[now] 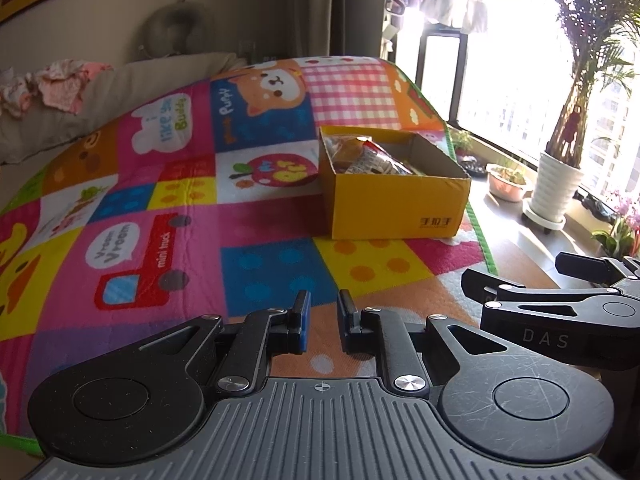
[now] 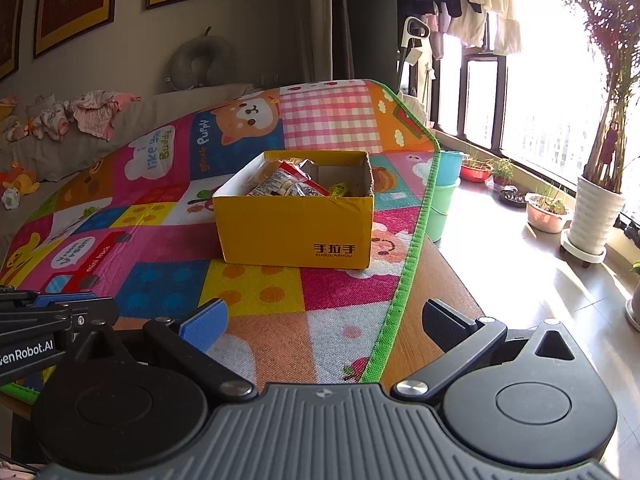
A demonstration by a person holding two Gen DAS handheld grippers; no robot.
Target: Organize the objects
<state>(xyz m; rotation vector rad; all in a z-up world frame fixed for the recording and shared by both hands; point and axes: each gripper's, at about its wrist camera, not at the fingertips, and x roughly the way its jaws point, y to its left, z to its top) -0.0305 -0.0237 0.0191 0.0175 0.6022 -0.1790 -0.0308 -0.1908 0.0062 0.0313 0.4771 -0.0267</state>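
While both grippers hang back over the near edge of the mat, nothing is held yet, so this looks like the start of a reach. The left gripper [image 1: 323, 322] has its blue-padded fingers drawn in as close as they go, a narrow slit between them and nothing in it. The right gripper [image 2: 324, 322] is spread wide, blue pad on one side, black finger out past the mat's green hem, also empty.

Moving outward: under both is the colourful play mat [image 2: 256, 292] laid over a wooden tabletop [image 2: 436, 280], whose bare wood shows along the right edge. Further out, toward the far right corner of the mat, sits the yellow cardboard box [image 2: 296, 228], open-topped. Inside are some snack packets [image 2: 280, 184], bunched toward the left half and a few small bits at the back; I can't make out exactly what each one is. The rest of the mat looks bare from here.

My guess for doing this well: go in with the already-open right gripper, come down over the box's top rather than from the side so the near wall doesn't get shoved, and pick a packet edge that sticks up. The box is light cardboard on fabric, so it'll probably slide; the left one could brace a wall.
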